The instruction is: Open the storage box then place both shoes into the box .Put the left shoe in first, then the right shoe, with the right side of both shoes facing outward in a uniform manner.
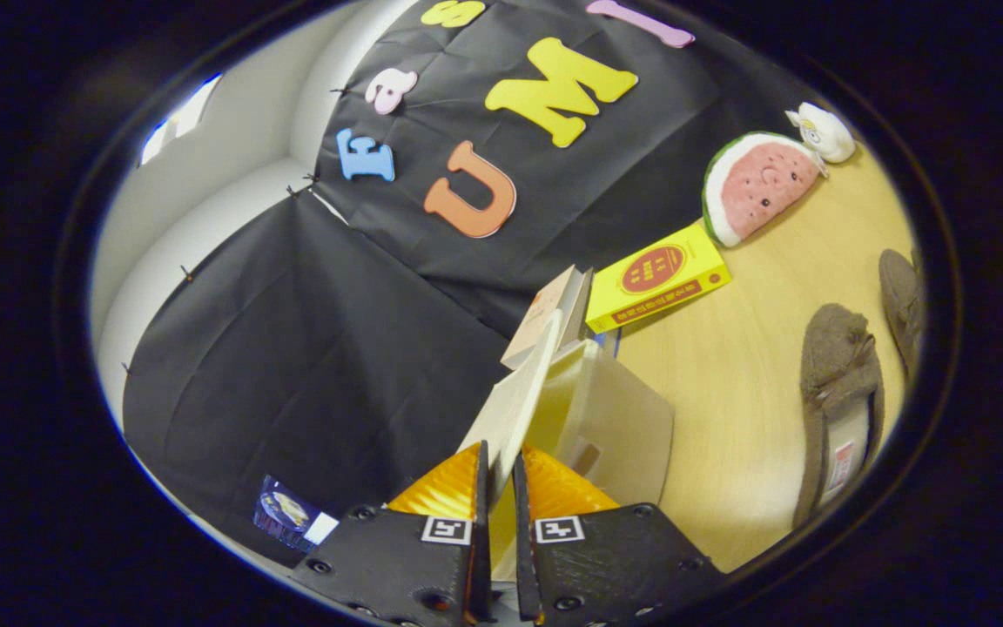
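My gripper [500, 466] is shut on the thin front lid [514, 401] of the white storage box [615, 427], with the lid's edge pinched between the two fingers and swung up away from the box. The box body stands just ahead of the fingers on the wooden table. Two grey-brown slippers lie to the right of the box: one shoe [837, 392] on its side with its pale sole showing, the other shoe [900, 300] beyond it. The whole view is tilted.
A yellow book [658, 277] and a pale book [554, 313] stand behind the box. A watermelon plush [754, 185] and a small white toy [824, 132] lie farther back on the wooden table [745, 366]. A small printed card [292, 514] hangs on the cloth at left.
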A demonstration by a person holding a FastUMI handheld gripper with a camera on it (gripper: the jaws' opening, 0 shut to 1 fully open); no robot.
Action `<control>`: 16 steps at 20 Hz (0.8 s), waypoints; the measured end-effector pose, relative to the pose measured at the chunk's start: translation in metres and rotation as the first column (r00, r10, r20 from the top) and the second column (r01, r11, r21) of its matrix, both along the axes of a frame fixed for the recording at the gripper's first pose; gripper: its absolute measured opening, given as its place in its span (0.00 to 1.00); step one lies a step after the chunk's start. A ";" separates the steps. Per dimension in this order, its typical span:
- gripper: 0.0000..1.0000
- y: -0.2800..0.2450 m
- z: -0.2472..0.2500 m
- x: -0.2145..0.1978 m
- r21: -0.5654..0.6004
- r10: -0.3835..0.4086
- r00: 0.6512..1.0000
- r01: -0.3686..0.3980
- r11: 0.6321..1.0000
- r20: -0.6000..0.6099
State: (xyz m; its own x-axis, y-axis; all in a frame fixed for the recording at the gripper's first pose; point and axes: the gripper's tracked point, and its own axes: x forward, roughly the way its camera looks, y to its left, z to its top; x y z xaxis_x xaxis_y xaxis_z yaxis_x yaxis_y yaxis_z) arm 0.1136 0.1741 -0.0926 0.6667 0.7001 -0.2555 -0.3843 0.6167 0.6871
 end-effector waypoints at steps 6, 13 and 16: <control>0.12 0.045 0.058 -0.011 -0.070 0.012 0.997 -0.007 0.998 0.075; 0.12 0.116 0.100 -0.014 -0.112 0.044 0.994 -0.032 0.993 0.101; 0.12 0.149 0.110 -0.012 -0.120 0.067 0.993 -0.055 0.991 0.094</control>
